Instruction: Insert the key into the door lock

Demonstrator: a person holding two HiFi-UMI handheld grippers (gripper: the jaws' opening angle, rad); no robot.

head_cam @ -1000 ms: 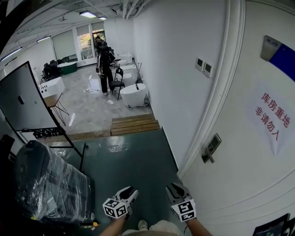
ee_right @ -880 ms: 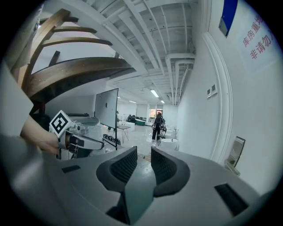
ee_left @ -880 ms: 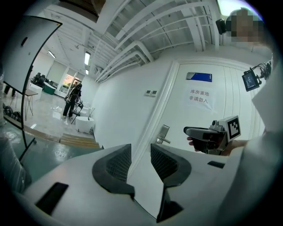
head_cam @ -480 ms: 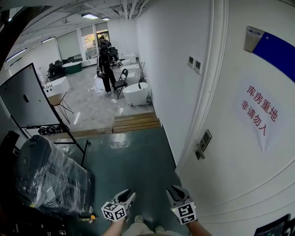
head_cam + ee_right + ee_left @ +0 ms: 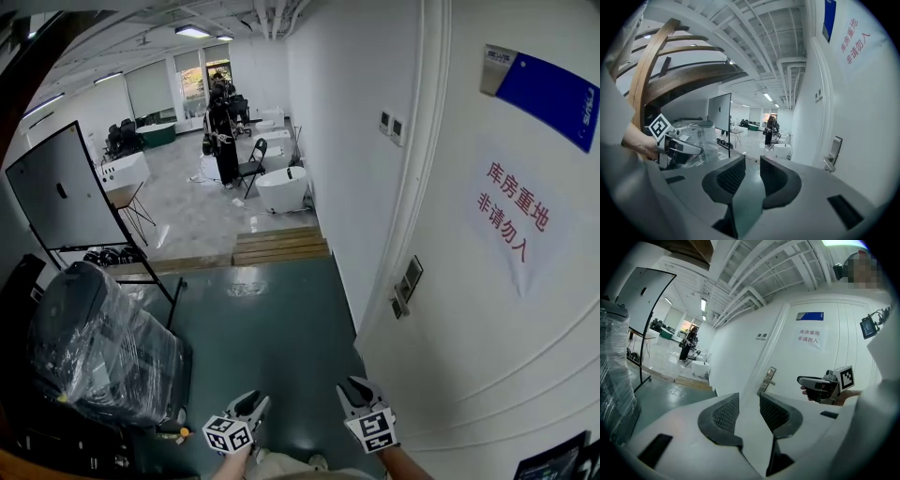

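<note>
My left gripper (image 5: pixel 249 403) and right gripper (image 5: pixel 354 387) hang low, jaws narrowly apart and empty. The door lock (image 5: pixel 406 284) sits well apart from them. No key shows, so I risk arriving there with nothing to insert.

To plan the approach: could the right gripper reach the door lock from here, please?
Probably yes: nothing stands between the right gripper and the door lock, though the gripper is below it and empty.
</note>
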